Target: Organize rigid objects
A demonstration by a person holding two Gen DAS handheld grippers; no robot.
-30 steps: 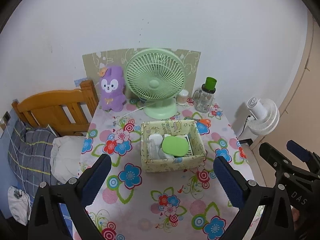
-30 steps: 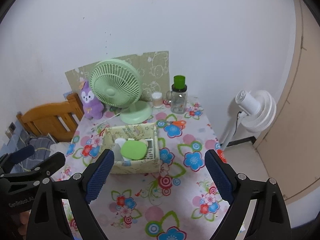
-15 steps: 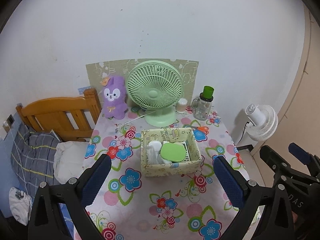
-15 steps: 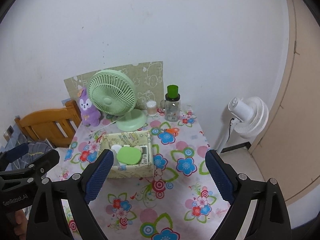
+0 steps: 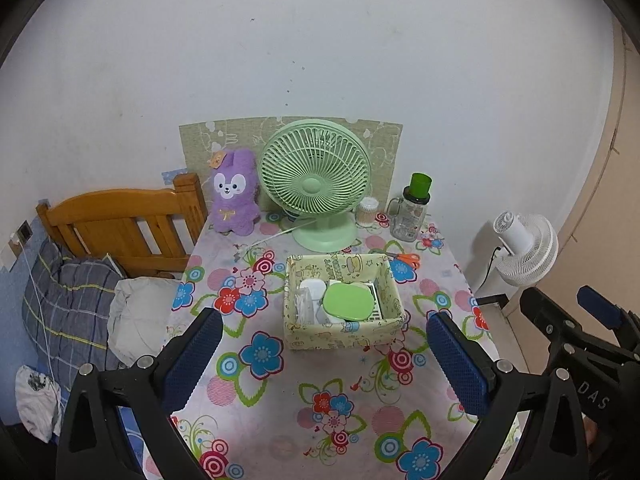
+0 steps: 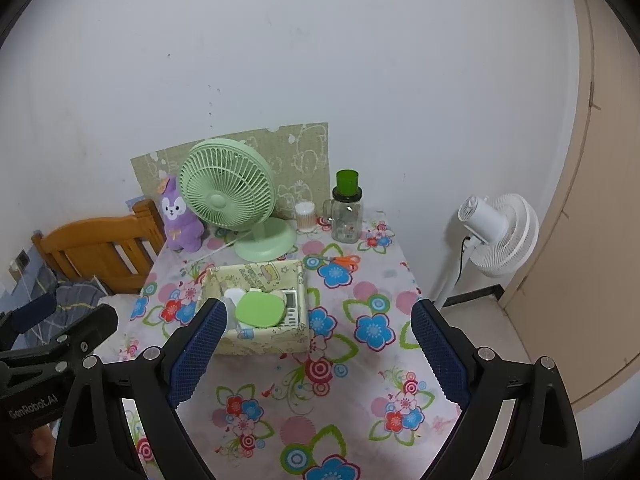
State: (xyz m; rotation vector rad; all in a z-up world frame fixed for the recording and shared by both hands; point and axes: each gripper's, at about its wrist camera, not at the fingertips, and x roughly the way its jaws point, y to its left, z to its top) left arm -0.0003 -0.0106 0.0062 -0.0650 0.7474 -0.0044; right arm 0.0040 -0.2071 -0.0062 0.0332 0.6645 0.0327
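Floral-clothed table [image 5: 280, 412] against a white wall. Left tool [image 5: 324, 356] and right tool [image 6: 320, 354] hover over the near edge, jaws spread wide, empty. Mid-table, yellow patterned box [image 5: 344, 332] holds a green lid-like disc [image 5: 347, 303]; mint desk fan [image 5: 316, 180] behind.

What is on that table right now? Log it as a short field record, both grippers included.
surface: table with floral cloth
storage box: mid-table, holds a green lidded case and white items
orange scissors: on the cloth behind the box, outside it
back row: purple plush rabbit, green desk fan, glass jar with green lid
left gripper: jaws open, empty
right gripper: jaws open, empty
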